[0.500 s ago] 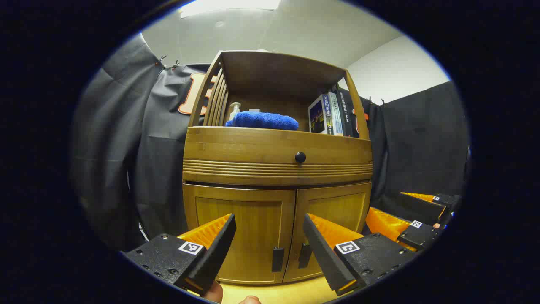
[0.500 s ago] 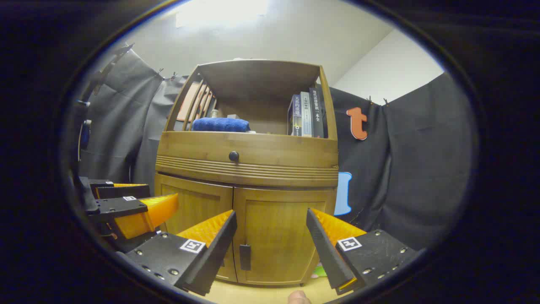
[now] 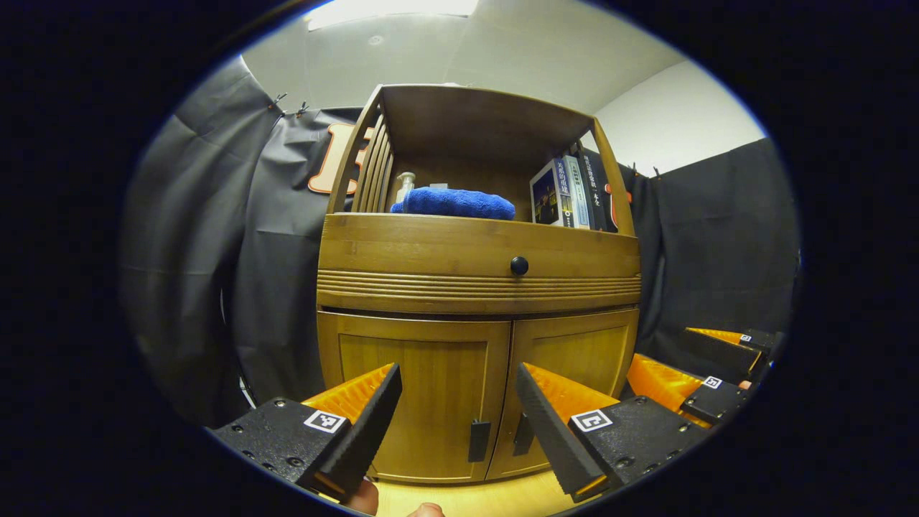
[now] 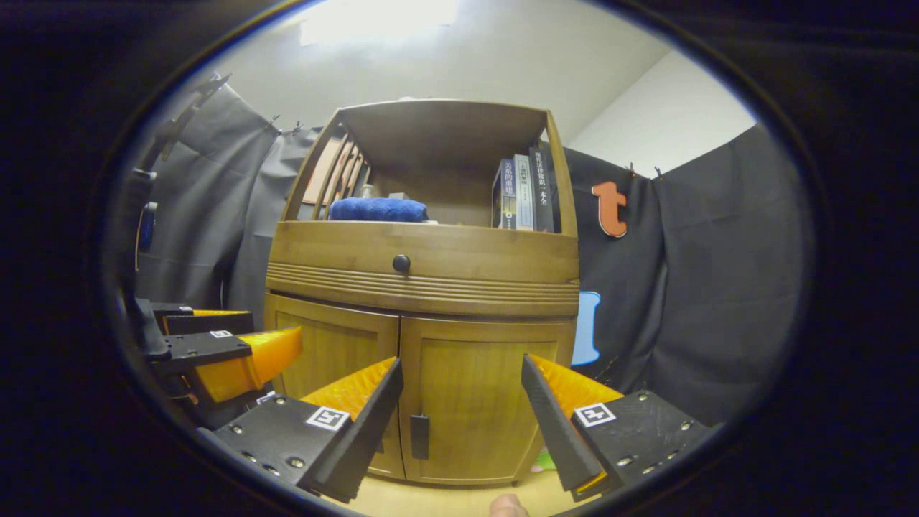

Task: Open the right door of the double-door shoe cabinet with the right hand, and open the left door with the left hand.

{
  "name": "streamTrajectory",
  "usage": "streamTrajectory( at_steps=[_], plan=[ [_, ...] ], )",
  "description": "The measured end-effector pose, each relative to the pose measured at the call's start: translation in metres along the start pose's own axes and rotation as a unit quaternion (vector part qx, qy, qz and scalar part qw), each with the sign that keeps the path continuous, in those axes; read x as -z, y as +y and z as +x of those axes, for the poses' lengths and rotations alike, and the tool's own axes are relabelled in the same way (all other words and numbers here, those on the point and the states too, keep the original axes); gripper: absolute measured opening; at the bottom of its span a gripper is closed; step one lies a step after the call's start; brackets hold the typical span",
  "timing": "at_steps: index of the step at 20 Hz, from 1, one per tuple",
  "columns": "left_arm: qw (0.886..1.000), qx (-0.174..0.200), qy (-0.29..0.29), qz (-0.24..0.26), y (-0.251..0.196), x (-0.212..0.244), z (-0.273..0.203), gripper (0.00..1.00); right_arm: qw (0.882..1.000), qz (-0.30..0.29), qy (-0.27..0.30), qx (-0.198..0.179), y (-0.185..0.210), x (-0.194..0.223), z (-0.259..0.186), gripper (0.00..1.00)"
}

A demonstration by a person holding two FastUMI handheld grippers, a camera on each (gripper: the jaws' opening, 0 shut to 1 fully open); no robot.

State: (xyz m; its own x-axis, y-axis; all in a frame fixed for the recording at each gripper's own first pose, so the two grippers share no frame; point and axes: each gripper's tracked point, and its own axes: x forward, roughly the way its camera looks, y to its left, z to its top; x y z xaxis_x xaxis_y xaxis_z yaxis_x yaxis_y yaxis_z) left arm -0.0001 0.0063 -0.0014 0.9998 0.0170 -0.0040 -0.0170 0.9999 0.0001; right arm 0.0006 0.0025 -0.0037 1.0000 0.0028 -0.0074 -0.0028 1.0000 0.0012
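**Both doors shut, both grippers short of the handles**

Nothing of the task is done yet, judging by how things lie. The shoe cabinet [image 3: 477, 287] stands on a pale wooden floor [image 3: 467, 499], and its left door [image 3: 413, 398] and right door [image 4: 467, 402] lie flush and closed under the drawer with the round black knob [image 3: 518, 266]. Their two dark handles sit side by side at the centre seam, low on the cabinet: the left handle [image 3: 478, 440] and the right handle [image 4: 419, 436].

The left gripper [image 3: 457, 413] hangs in front of the cabinet with its fingers wide apart and nothing between them, roughly facing the seam. The right gripper [image 4: 461, 409] is likewise spread and empty, facing the right door, with the right handle just inside its left finger. Neither touches the cabinet. Both pulls are left to do.

Room looks tight: the handles nearly touch each other and the grippers sit near one another, so they may crowd at the seam. To the cabinet's right the black cloth wall [image 4: 703, 287] hangs near, which may limit that door's swing. The floor before the cabinet looks clear.
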Motion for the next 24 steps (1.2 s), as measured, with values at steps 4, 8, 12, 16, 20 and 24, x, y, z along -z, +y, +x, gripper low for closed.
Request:
streamTrajectory(
  at_steps=[4,8,12,16,20,24],
  plan=[
    [1.0,-0.001,0.0,0.001,-0.001,-0.001,-0.001,0.96,1.0,0.002,0.002,-0.001,-0.001,0.002,-0.001,0.96],
    [1.0,-0.005,-0.001,0.003,0.001,-0.002,-0.003,0.98,1.0,0.001,0.007,-0.004,0.001,0.008,0.001,0.96],
    [1.0,-0.019,0.0,0.006,0.013,-0.001,-0.009,0.98,1.0,0.006,0.02,-0.014,0.01,0.021,0.006,0.96],
    [0.998,-0.053,0.004,0.018,0.04,0.0,-0.018,0.96,0.999,0.011,0.043,-0.028,0.023,0.044,0.023,0.96],
    [0.995,-0.095,0.007,0.023,0.073,0.0,-0.028,0.96,0.997,0.017,0.072,-0.039,0.037,0.07,0.044,0.96],
    [0.991,-0.128,0.011,0.03,0.098,0.001,-0.035,0.96,0.993,0.009,0.11,-0.046,0.051,0.112,0.068,0.92]
  ],
)
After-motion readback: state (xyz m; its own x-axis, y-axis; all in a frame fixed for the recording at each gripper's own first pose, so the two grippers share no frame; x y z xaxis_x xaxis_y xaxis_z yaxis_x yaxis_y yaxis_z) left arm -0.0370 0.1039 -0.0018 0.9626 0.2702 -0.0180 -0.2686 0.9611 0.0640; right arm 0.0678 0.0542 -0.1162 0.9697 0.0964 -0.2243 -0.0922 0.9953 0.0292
